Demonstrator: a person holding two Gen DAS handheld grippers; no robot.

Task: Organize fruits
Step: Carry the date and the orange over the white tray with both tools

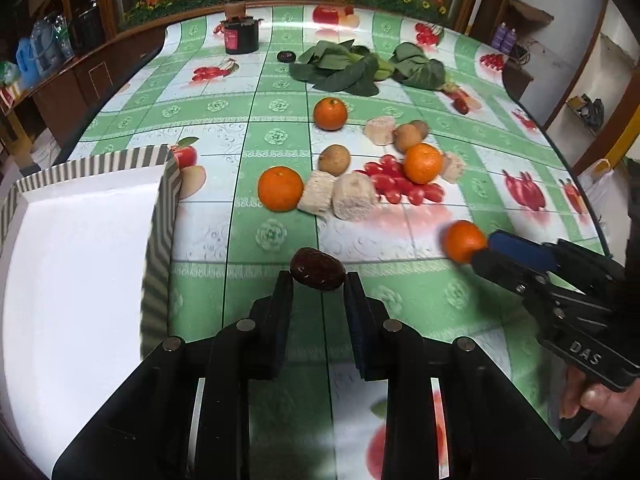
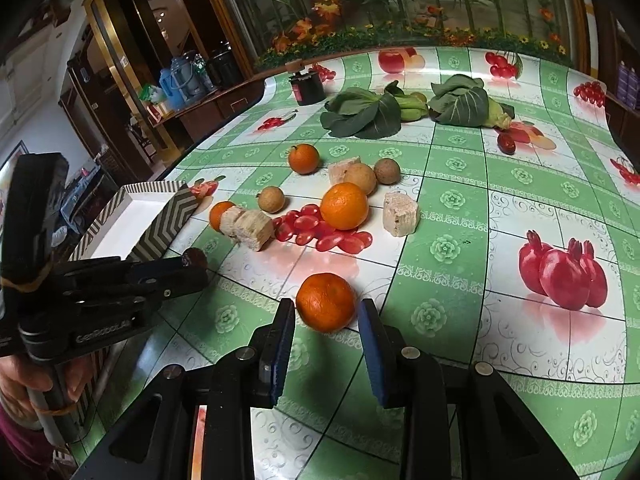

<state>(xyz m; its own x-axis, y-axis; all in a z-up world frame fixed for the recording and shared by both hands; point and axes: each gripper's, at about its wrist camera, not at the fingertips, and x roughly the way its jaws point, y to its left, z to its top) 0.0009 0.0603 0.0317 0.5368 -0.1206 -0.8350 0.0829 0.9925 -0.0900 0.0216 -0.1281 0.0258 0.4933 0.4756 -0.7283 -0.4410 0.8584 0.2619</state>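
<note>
My left gripper (image 1: 318,280) is shut on a dark red date (image 1: 317,274), held above the table just right of the white box (image 1: 80,240) with a striped rim. My right gripper (image 2: 327,312) is shut on an orange (image 2: 326,301), also seen in the left wrist view (image 1: 464,241). On the table lie more oranges (image 1: 280,188) (image 1: 423,163) (image 1: 330,113), brown round fruits (image 1: 334,159), cherry tomatoes (image 1: 400,184) and another date (image 1: 461,105). The box is empty as far as I can see.
Pale spongy chunks (image 1: 354,201) lie among the fruit. Leafy greens (image 1: 344,66) lie farther back, with a black jar (image 1: 241,35) and a small dark lid (image 1: 286,56). The table's edge curves at left and right. Cabinets stand beyond.
</note>
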